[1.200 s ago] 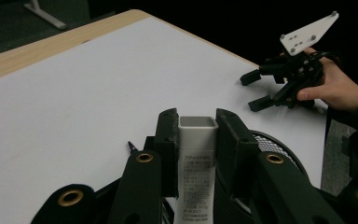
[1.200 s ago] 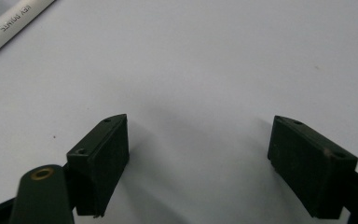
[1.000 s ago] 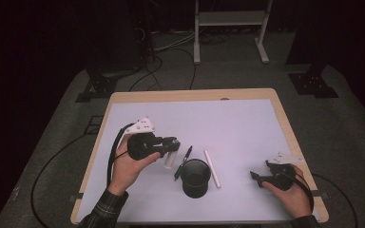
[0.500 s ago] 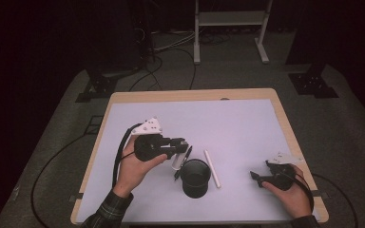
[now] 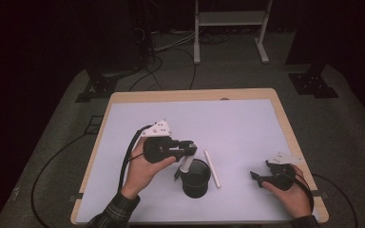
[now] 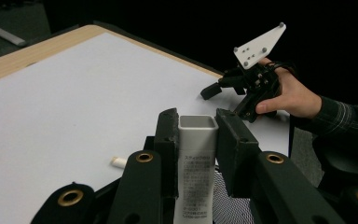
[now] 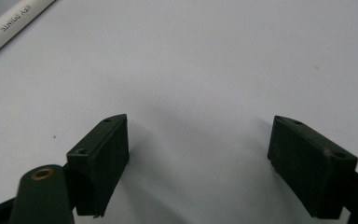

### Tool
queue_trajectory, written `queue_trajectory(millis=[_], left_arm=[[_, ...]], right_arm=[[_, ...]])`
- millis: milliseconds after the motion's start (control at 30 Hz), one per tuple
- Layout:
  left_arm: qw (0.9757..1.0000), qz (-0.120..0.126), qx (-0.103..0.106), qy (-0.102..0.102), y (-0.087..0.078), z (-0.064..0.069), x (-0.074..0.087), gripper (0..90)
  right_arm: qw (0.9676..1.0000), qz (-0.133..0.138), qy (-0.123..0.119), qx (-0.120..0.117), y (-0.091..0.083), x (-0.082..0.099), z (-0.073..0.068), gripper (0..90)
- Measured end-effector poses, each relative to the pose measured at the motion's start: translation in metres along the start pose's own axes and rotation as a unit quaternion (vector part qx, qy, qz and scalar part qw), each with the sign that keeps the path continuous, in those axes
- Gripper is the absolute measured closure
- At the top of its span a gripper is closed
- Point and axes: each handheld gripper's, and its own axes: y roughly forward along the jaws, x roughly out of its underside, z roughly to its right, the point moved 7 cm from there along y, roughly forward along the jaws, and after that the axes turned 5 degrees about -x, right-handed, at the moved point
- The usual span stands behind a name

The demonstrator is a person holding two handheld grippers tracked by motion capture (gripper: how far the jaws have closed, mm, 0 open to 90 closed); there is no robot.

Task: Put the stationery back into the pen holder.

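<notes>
My left gripper [image 5: 190, 148] is shut on a slim white square-ended stick with small print [image 5: 186, 164], seen close up in the left gripper view as the stick [image 6: 195, 158] clamped between both jaws of the left gripper [image 6: 196, 122]. Its lower end hangs at the left rim of a black mesh cup [image 5: 196, 180], whose mesh [image 6: 229, 206] shows just beneath the jaws. A white pen [image 5: 213, 169] lies flat to the right of the cup. My right gripper [image 5: 257, 176] rests open on the mat at the front right, nothing between its jaws [image 7: 198, 140].
A white mat [image 5: 237, 123] covers the wood-edged table [image 5: 285, 118]. A dark slim thing [image 5: 176, 175] sits at the cup's left side. The white pen's end [image 7: 14, 24] lies beyond the right gripper. Cables and stand legs [image 5: 197, 52] are on the floor behind.
My left gripper has moved right and slightly down with the white stick, from left of the cup to over its rim. The right gripper has stayed still.
</notes>
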Motion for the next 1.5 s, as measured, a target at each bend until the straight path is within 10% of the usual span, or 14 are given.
queue_trajectory(millis=[1500], left_arm=[[0.9965, -0.082, 0.015, 0.005, 0.031, 0.009, 0.057, 70.7]], right_arm=[[1.0000, 0.000, 0.000, 0.000, 0.000, 0.000, 0.000, 19.4]])
